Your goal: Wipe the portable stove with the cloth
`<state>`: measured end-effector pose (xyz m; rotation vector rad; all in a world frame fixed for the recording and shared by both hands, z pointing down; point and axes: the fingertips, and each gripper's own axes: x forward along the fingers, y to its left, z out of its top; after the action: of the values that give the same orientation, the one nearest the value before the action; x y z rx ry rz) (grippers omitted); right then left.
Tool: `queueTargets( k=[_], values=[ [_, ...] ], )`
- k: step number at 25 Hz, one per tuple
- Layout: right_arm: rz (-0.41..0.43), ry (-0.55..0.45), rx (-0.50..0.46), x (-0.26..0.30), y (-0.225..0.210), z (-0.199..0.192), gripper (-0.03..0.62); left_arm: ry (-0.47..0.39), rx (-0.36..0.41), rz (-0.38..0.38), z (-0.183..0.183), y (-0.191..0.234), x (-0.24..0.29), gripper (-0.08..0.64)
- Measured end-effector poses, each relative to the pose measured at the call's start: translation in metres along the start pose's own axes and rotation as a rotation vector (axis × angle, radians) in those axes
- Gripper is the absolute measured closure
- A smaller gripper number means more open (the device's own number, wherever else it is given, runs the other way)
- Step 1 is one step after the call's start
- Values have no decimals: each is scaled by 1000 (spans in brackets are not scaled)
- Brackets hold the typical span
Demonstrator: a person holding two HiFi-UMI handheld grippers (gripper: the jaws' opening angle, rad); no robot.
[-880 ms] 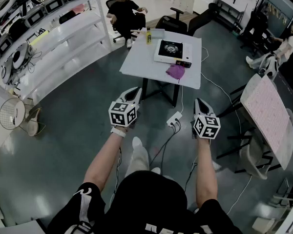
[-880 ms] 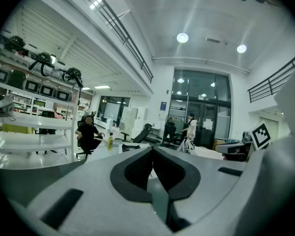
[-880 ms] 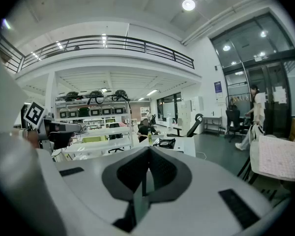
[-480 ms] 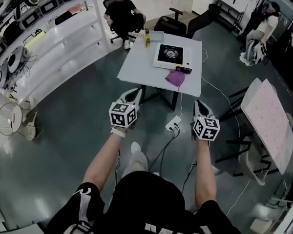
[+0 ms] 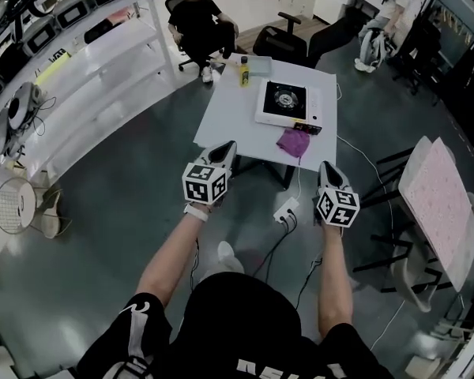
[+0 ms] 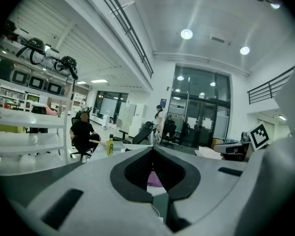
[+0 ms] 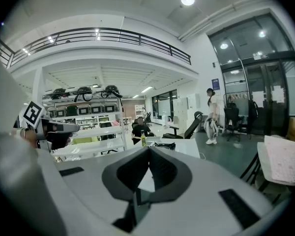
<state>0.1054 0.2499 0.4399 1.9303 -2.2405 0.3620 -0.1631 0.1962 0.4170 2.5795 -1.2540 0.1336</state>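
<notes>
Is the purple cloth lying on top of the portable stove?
No, the purple cloth lies on the table, off the portable stove's near edge.

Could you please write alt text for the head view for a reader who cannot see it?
Seen from above, a person holds a left tool and right tool, both shut and empty, short of a white square table. On it lie a black-topped white portable stove, a crumpled purple cloth near the front edge, and a yellow bottle.

Head view steeply down from above, gripper views near level, facing forward, all sharing the table [image 5: 229, 117] ahead.
</notes>
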Motion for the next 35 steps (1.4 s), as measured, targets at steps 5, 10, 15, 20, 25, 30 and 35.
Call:
queueTargets(
  k=[5,10,15,20,25,30,35],
  values=[
    [-16,14,15,41,10,-3,581,22,6,-20,2,34,25,554],
    [-45,9,27,71,16,1,581,33,16,-48,5,63,48,554],
    [-70,22,44,86,15,-6,581,55,8,-69,-4,77,63,554],
    [-79,23,46,108,7,-6,581,60,-2,-85,-8,85,86,554],
    [-86,22,61,137,-2,-7,580,73,-2,-87,-10,98,111,554],
    [-80,38,69,169,-9,-10,580,87,8,-94,-9,109,141,554],
    [-80,66,83,198,-20,-19,580,115,0,-88,-16,119,170,554]
  ],
)
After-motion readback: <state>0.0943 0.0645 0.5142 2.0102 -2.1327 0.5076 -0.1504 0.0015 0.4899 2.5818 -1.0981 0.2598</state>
